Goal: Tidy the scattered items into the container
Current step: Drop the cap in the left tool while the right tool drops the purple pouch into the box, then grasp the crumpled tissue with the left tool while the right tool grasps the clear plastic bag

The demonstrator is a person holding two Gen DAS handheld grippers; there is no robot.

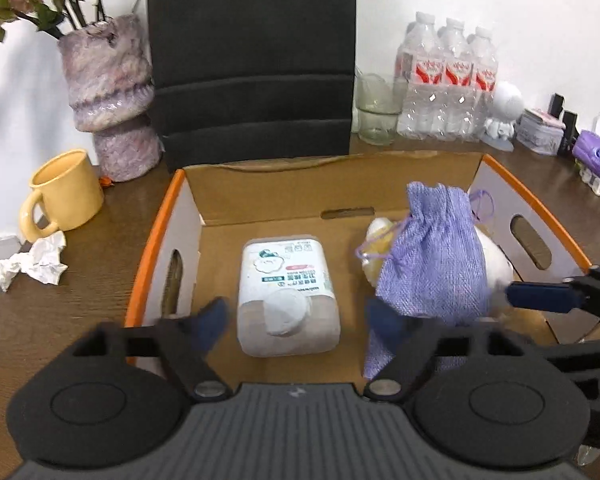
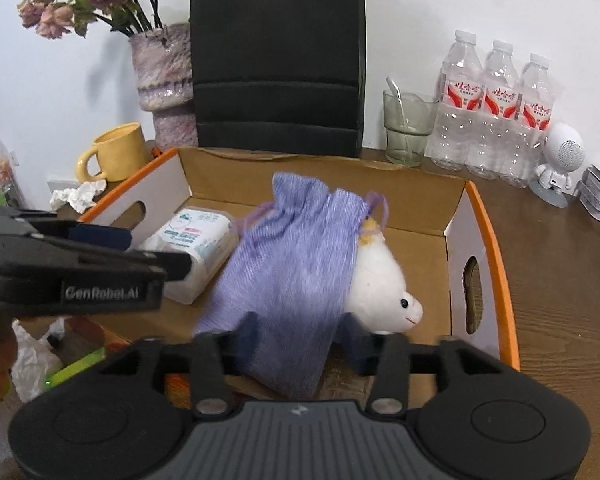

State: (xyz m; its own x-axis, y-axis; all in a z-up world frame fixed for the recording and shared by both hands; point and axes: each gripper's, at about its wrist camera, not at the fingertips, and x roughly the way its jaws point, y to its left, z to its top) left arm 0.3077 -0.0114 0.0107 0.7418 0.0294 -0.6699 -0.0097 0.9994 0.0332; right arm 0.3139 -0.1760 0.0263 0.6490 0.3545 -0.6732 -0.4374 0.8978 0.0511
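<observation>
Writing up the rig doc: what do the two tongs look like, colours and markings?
Both match: black plastic linkage arms with silver pivot screws, round black side housings, a ribbed grey centre body bearing a small logo, and dark blue fingertip pads. Left tongs, right tongs. In the right view the left one's side reads "GenRobot.AI" in white. No cables or sleeves visible.

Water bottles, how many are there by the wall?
3 show. They stand in a row at the back right of the table, by the wall: left bottle, middle bottle, right bottle. More could hide behind them.
</observation>
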